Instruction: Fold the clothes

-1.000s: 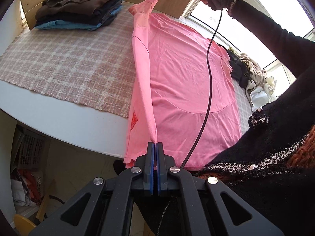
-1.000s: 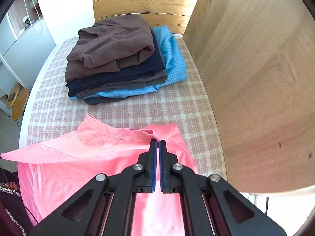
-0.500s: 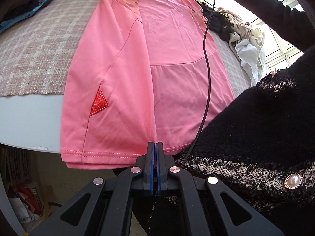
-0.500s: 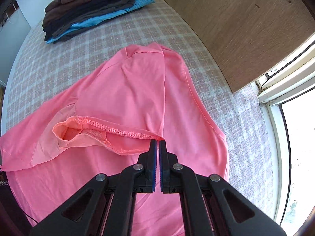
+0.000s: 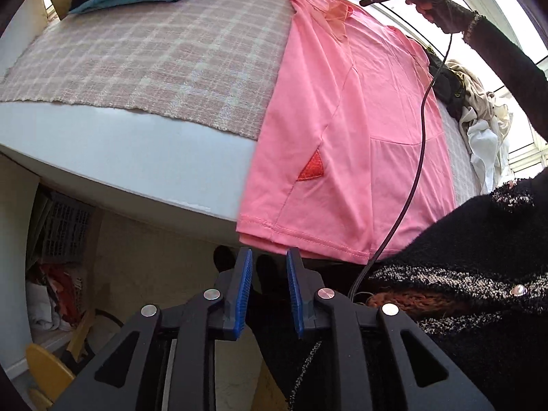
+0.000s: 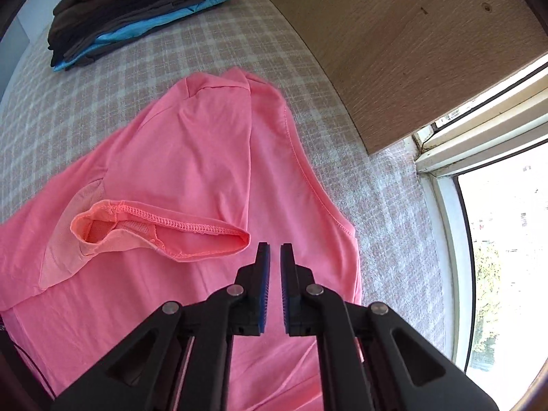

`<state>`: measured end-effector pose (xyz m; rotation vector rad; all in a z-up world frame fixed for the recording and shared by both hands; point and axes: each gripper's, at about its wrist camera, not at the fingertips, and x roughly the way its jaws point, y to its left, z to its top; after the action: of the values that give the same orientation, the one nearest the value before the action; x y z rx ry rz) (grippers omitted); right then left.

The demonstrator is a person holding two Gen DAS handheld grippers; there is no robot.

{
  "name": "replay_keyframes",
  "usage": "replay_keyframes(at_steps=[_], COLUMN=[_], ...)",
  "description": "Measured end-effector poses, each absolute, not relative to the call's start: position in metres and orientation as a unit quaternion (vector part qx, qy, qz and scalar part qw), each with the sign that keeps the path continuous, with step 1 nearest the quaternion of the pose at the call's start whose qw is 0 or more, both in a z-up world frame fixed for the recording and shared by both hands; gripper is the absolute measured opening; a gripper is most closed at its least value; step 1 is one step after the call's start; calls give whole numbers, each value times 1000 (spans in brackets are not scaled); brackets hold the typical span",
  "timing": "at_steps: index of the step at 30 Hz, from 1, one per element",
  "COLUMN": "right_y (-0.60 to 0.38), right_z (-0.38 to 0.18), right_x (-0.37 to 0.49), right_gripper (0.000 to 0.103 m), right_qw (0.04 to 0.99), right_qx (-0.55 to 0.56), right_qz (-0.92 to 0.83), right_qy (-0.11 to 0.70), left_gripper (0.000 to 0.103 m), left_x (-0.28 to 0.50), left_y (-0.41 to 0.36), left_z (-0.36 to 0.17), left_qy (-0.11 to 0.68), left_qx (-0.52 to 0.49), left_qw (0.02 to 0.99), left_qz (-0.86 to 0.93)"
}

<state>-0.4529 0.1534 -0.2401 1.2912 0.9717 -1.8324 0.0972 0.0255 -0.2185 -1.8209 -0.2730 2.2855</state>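
Checked cloth (image 5: 144, 54) covering tabletop (image 5: 137, 157) | pink T-shirt (image 5: 359, 130) lying flat | left gripper (image 5: 269, 257) pointing steeply down, fingers opening, empty | right gripper (image 6: 274, 251) likewise, fingers parting, empty

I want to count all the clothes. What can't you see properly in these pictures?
- Folded stack: cut off by the top edge in both views, so its layers can't be counted.
- Messy pile: left wrist view, partly behind the sleeve and cable; the pieces blur together.
- Pink shirt: right wrist view, its lower part hidden by the right tool.
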Motion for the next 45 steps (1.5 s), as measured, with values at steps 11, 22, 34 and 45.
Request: replay_keyframes(at_steps=[11,22,34,45], right_y=[75,37,15,71], right_z=[-238,-279,-293,-240], right_x=[-503,-554,-525,-526], right_gripper=[29,29,3,3], right_qw=[368,379,383,377], right_qx=[495,603,595,559], right_qz=[-718,-661,-645,-705], right_qy=[322,236,290,219], left_gripper=[19,19,3,0], left_x=[33,16,24,52], left_y=[46,47,52,27], left_z=[-237,-251,-257,-244], left_qy=[-23,-15,-28,-92], left_qx=[-633,-652,-650,-629], left_qw=[173,205,199,170], left_qz=[755,729,733,753])
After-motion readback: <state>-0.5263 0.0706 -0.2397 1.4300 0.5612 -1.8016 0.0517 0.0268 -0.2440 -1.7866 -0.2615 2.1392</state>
